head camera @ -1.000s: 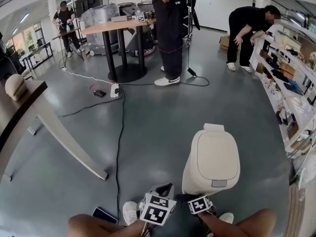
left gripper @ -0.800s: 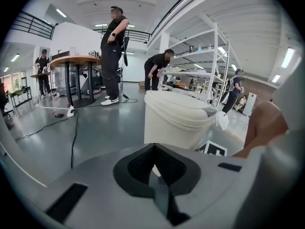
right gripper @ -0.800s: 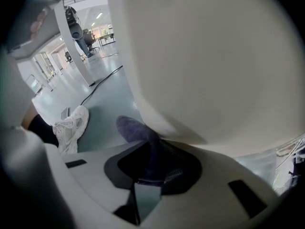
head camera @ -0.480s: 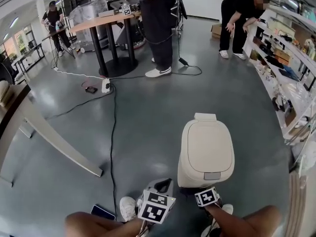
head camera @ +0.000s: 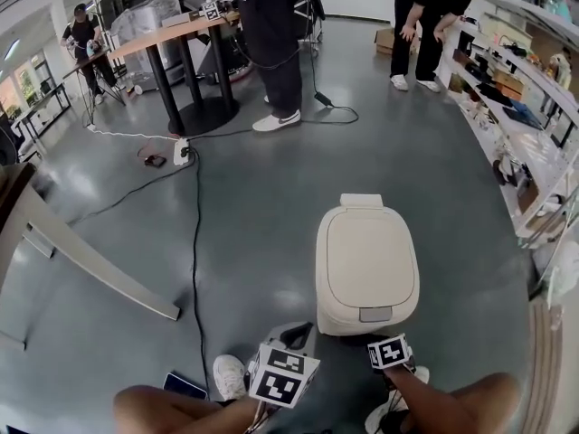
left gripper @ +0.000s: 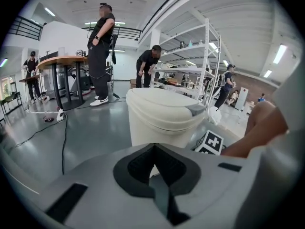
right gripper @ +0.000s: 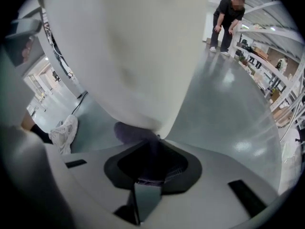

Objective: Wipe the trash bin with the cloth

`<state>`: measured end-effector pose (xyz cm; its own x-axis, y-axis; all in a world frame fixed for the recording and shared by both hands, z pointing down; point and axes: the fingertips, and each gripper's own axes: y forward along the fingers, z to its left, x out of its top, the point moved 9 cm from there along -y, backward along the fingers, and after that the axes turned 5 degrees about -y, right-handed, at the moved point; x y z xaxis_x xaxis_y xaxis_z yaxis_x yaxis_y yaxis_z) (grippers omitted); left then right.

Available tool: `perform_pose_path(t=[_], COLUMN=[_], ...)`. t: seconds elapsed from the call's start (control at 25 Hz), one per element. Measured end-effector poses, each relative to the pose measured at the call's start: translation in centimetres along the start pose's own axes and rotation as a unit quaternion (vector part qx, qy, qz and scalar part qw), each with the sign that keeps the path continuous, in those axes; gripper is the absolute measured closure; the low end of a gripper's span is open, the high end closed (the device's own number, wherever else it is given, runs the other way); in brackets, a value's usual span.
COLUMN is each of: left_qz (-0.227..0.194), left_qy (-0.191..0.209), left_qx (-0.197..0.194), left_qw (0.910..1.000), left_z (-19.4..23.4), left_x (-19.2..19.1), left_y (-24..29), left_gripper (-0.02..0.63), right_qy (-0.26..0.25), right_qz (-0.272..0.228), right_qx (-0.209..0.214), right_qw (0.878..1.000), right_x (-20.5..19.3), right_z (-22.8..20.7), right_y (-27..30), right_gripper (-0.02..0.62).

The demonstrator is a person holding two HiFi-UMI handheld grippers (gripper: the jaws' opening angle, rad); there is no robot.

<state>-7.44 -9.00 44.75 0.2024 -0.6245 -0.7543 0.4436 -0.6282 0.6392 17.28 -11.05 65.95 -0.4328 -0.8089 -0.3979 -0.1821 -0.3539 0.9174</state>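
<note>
Right claw (right gripper: 155, 140) pinches cloth (right gripper: 126, 131) against trash bin (right gripper: 128, 56).

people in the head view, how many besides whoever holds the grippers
3. One person at far left, in the background; one standing person top centre by the tall table; one bending person top right at the shelves. More may stand outside this view.

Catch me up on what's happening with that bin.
A person stands over the cream trash bin on the floor, lid closed, with a gripper in each hand. The right gripper is shut on a purple cloth, held low against the bin's side wall. The left gripper is shut and empty, just short of the bin.
</note>
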Motion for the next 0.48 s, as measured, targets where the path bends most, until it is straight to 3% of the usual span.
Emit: perform_pose_path(t=[0.28,0.48], left_qz=[0.011,0.014], left_qy=[0.018,0.046], left_qx=[-0.011,-0.018], left_qw=[0.9997,0.9987], left_z=[-2.4,-4.1], left_x=[0.3,0.5], left_y=[1.8,2.5], left_gripper=[0.607,0.609], right_qy=[0.026,0.063], right_qz=[-0.01,-0.029], right_qx=[-0.008,0.012], right_qw=[1.0,0.998], right_x=[-2.0,-3.4], right_z=[-2.9,-3.7], right_y=[-1.1,-2.1], right_gripper=[0.52,0.518])
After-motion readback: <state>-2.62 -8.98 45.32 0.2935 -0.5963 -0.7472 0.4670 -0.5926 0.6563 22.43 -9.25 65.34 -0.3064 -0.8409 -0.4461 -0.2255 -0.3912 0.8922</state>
